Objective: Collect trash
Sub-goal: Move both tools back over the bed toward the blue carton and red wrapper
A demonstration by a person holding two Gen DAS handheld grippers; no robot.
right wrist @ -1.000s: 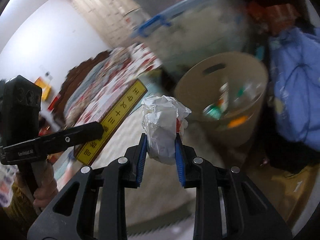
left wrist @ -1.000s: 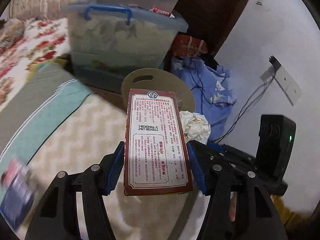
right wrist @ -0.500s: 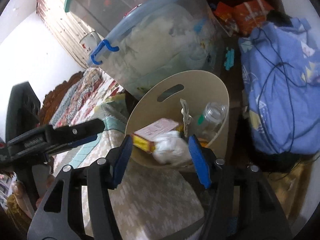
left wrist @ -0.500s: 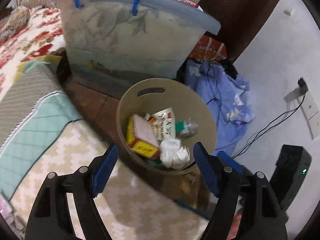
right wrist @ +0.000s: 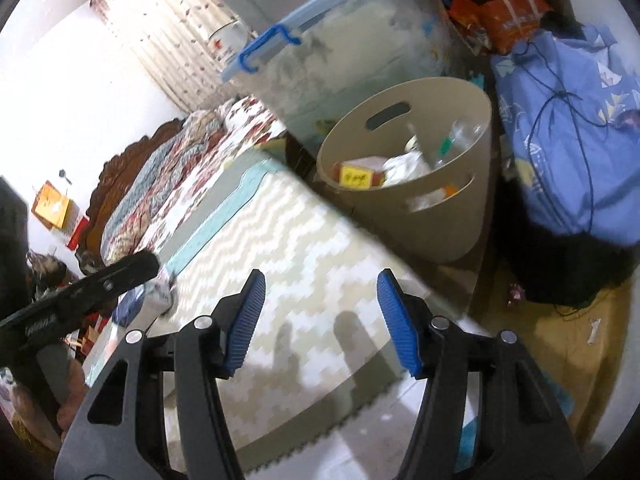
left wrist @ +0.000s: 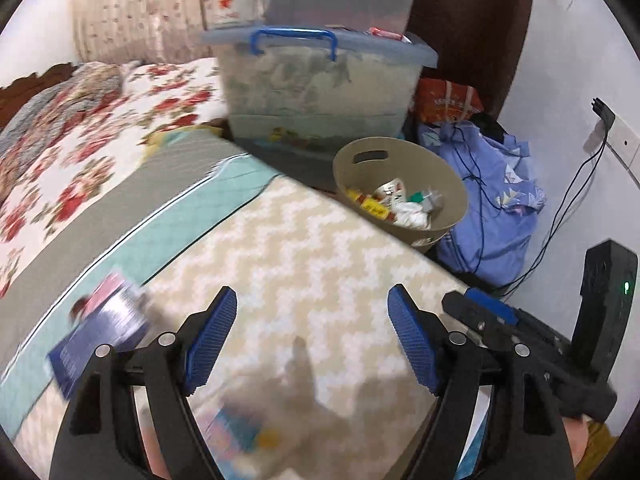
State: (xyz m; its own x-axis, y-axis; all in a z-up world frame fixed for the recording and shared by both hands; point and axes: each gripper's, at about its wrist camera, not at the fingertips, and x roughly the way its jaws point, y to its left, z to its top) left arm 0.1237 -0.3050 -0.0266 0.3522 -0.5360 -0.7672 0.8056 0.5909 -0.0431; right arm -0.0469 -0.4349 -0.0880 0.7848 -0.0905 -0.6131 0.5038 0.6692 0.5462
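Bed with floral quilt fills the left; zigzag mat under both tools. Clear storage bin behind beige trash basket, blue cloth bundle beside it. Left view alone shows a blurred blue packet on the mat near its left finger; right view alone shows bare floor below the bundle. Yellow box and crumpled tissue lie in the basket, well ahead of left gripper and right gripper. Both jaws have just been opening, now spread, nothing between.
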